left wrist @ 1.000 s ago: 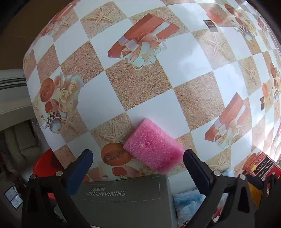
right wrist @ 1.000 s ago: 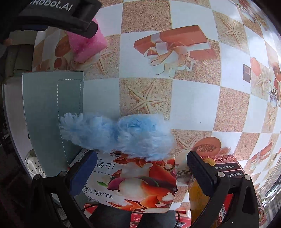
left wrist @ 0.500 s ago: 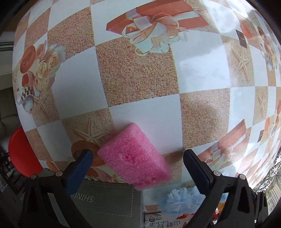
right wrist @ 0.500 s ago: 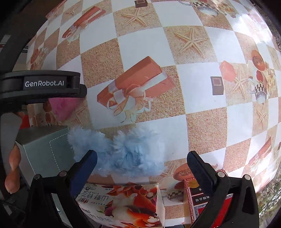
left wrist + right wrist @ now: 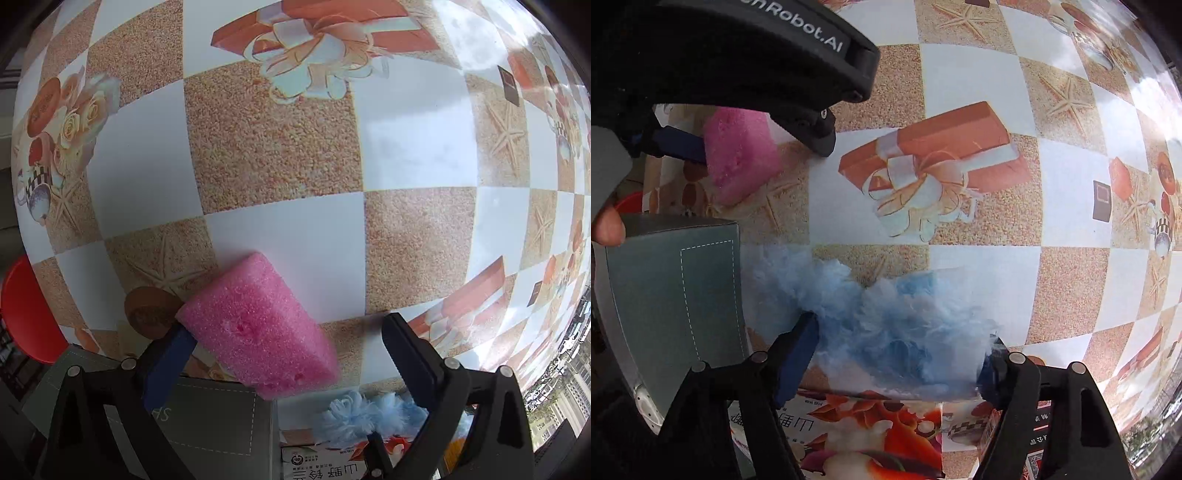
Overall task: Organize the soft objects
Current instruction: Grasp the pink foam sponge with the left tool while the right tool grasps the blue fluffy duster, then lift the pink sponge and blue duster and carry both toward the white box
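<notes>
A pink foam sponge (image 5: 258, 326) lies on the patterned tablecloth (image 5: 277, 155). My left gripper (image 5: 286, 345) is open around it: the left finger touches the sponge's left end, the right finger stands apart. The sponge also shows in the right wrist view (image 5: 738, 158) under the left gripper's body (image 5: 738, 48). A fluffy blue soft object (image 5: 886, 321) fills the space between the fingers of my right gripper (image 5: 897, 350), which reaches both its sides. It shows small in the left wrist view (image 5: 369, 413).
A grey-green box (image 5: 672, 295) stands left of the blue fluff, also seen in the left wrist view (image 5: 207, 424). A printed carton (image 5: 849, 435) lies below my right gripper. A red-and-black box (image 5: 1038, 443) sits at lower right. A red stool (image 5: 26, 314) is beyond the table's edge.
My left gripper has moved forward around the pink sponge. My right gripper has come down around the blue fluff and its fingers have narrowed onto it.
</notes>
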